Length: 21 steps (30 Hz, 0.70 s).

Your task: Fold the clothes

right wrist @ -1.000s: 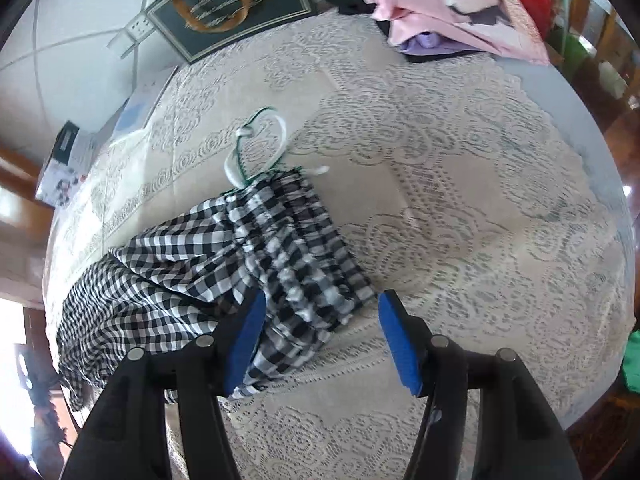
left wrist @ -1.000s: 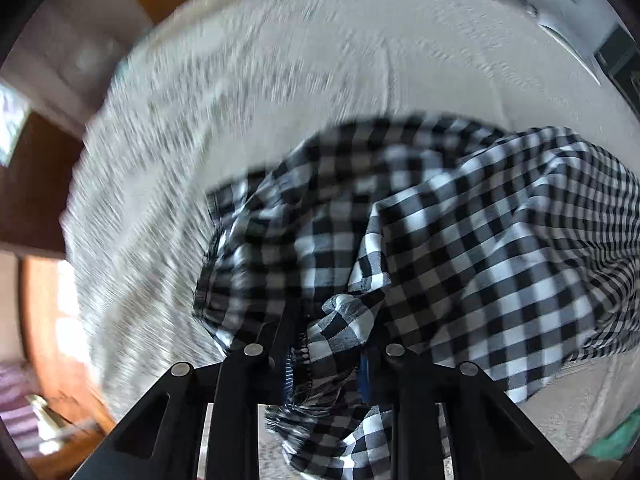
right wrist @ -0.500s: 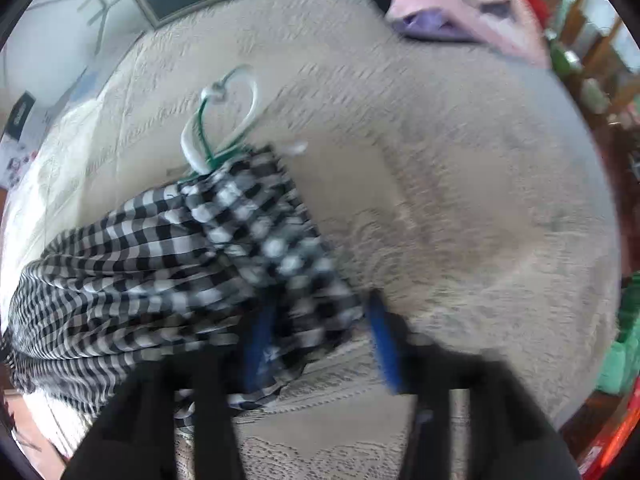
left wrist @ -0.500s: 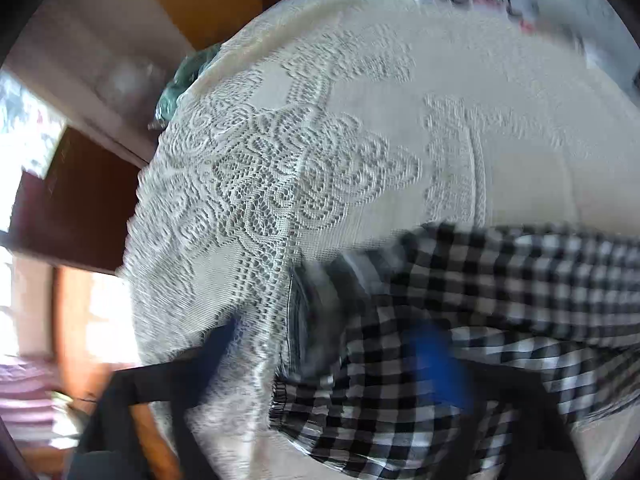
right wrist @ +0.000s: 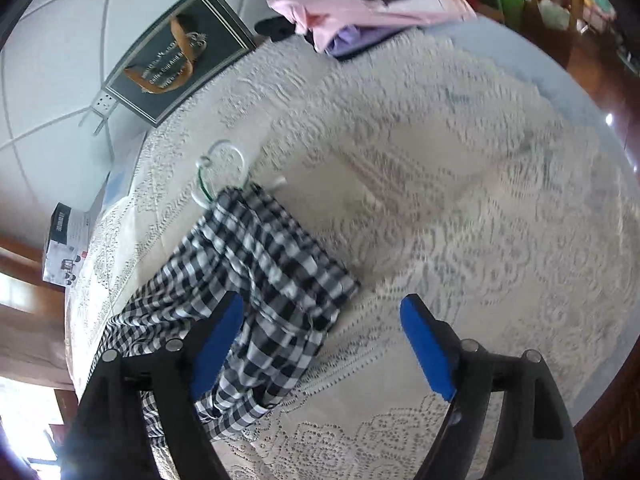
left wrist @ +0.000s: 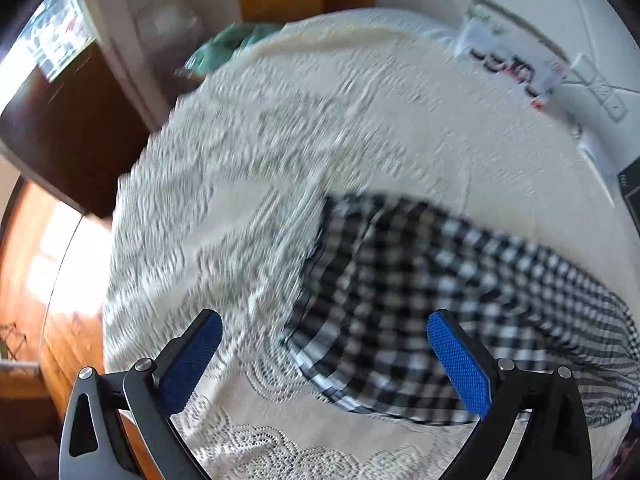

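My right gripper [right wrist: 322, 344] hangs with its blue pads spread wide, nothing between them. The black-and-white checked garment [right wrist: 260, 280] lies across the lace tablecloth [right wrist: 460, 220] at lower left, its end just beside my left pad. A white-and-green hanger hook [right wrist: 218, 176] pokes from its far end. Pink folded clothes [right wrist: 360, 8] sit at top; a framed picture [right wrist: 180, 56] leans upper left.

Lace tablecloth [right wrist: 460, 200], framed picture [right wrist: 180, 52] against tiled wall [right wrist: 52, 40], white hanger [right wrist: 224, 172], small box [right wrist: 66, 248]

The left gripper [left wrist: 324, 354] let go of the checked garment [left wrist: 420, 300], jaws now wide.
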Available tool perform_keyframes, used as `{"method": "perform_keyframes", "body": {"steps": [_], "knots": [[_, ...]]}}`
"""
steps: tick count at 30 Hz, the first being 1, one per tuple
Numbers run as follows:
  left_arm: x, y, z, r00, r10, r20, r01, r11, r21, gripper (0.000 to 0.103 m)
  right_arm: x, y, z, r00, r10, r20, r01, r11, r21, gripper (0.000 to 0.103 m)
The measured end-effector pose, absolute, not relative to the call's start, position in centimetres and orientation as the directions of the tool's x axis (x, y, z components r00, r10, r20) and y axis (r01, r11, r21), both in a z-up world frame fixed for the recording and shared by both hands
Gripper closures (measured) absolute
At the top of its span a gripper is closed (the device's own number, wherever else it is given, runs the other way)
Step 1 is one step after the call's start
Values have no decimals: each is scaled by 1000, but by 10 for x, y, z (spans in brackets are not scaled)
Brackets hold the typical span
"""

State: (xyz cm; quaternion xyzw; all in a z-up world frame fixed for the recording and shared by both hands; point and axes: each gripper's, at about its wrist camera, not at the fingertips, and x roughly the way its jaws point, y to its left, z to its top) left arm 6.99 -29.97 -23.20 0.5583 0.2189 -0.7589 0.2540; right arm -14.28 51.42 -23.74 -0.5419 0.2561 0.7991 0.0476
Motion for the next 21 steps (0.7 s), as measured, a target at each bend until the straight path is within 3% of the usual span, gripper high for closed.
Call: {"method": "perform_keyframes", "body": {"steps": [4, 8, 15, 16, 17, 18, 19, 21], "knots": [[64, -291, -261, -241, -93, -966, 645, -759, -88, 0, -145, 505, -250, -394, -229, -890, -348, -859, 375, 22], [45, -275, -286, -188, -120, -975, 631, -775, -26, 0, -159, 490, -265, -383, -232, -894, -350, -859, 373, 22], [40, -269, -287, -192, -142, -971, 648, -762, -17, 1, -167, 462, -280, -384, -124, -915, -350, -897, 268, 16], [39, -269, -286, -188, -139, -972, 650, -760, -17, 6, -166, 458, -280, -374, -82, -924, -347, -912, 221, 19], [38, -270, -284, -190, -139, -972, 653, -757, -19, 14, -166, 452, -279, -356, -17, -935, -343, -928, 147, 40], [37, -269, -277, -205, -137, -969, 651, -758, -30, 39, -166, 446, -277, -349, 27, -937, -329, -939, 96, 66], [35, -270, -272, -226, -119, -967, 650, -758, -59, 72, -165, 443, -275, -361, 5, -933, -305, -946, 113, 80], [32, -268, -269, -263, -64, -963, 639, -759, -124, 83, -162, 437, -265, -390, -18, -921, -283, -949, 139, 85]]}}
